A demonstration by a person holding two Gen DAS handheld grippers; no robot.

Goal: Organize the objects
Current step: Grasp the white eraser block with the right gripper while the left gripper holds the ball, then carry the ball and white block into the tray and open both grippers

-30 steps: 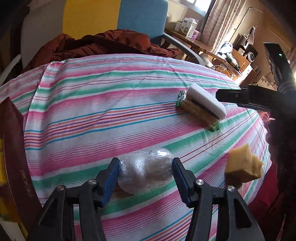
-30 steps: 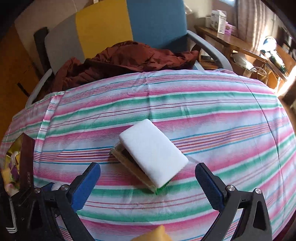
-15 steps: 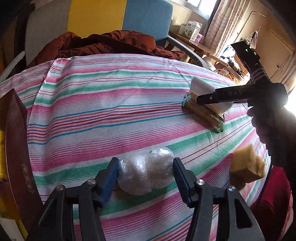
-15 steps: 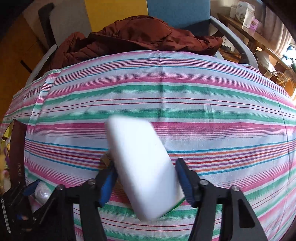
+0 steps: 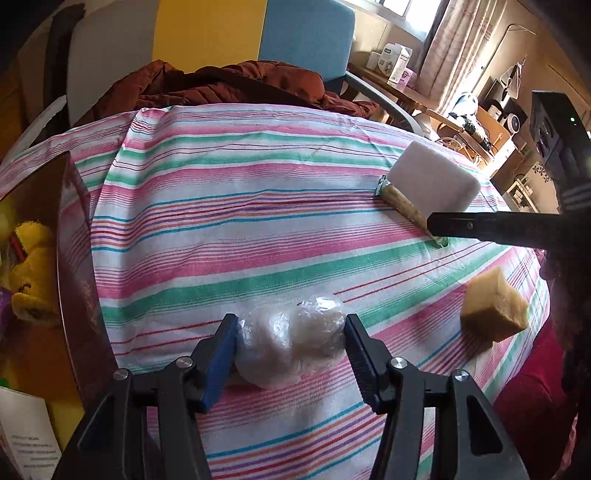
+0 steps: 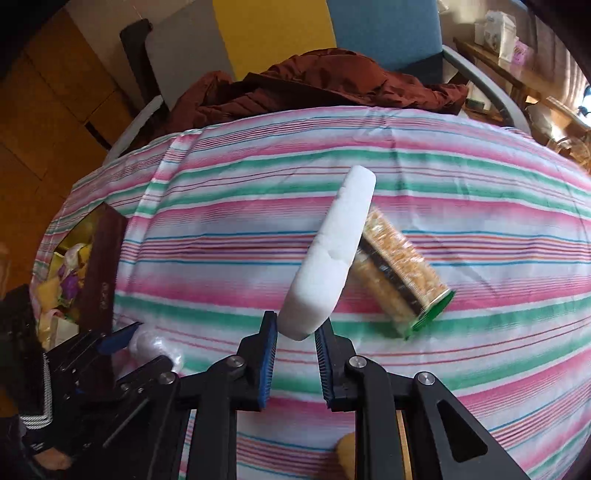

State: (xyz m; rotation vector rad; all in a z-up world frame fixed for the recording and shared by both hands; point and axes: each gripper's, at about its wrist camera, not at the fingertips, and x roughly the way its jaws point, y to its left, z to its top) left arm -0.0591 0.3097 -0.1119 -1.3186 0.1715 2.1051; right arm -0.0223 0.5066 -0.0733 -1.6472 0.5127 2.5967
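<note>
A white sponge block [image 6: 328, 258] stands on edge above the striped cloth [image 6: 480, 192], pinched at its near end by the right gripper [image 6: 295, 350], while the left gripper [image 5: 291, 343] clamps a plastic-wrapped bundle [image 5: 291, 341] resting on the cloth.

At twelve o'clock we see a chair [image 5: 258, 33] with grey, yellow and blue back panels, a rust-brown jacket [image 5: 236, 86] heaped on it. At two o'clock, daylight comes through a curtained window [image 5: 439, 40] above a cluttered wooden sideboard [image 5: 424, 99].
</note>
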